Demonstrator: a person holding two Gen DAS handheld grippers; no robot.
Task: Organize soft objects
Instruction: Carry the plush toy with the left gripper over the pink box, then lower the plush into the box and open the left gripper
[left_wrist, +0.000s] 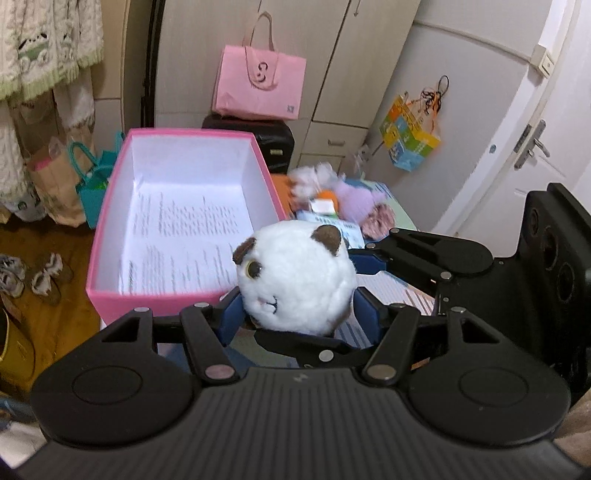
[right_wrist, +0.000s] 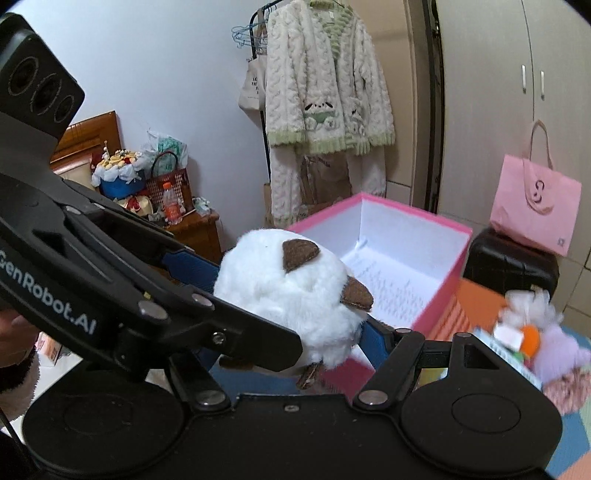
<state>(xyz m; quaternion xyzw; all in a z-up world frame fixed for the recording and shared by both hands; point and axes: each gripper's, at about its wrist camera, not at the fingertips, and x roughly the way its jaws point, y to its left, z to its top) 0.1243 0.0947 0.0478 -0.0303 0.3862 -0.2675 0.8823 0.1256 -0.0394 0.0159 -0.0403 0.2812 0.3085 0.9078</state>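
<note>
A round white plush cat head (left_wrist: 295, 277) with brown ears is held just in front of an open pink box (left_wrist: 110, 221) with white inside. My left gripper (left_wrist: 299, 314) is shut on the plush from both sides. My right gripper (right_wrist: 291, 332) is also around the same plush (right_wrist: 280, 291), its blue fingers pressing its sides. The other gripper's body crosses each view. The pink box (right_wrist: 436, 295) holds only a printed sheet.
A pile of soft toys (left_wrist: 340, 195), white, purple and pink, lies to the right of the box on a colourful mat. A pink bag (left_wrist: 260, 83) sits on a black case (left_wrist: 273, 136) behind. Shoes (left_wrist: 44, 273) are on the wooden floor at left.
</note>
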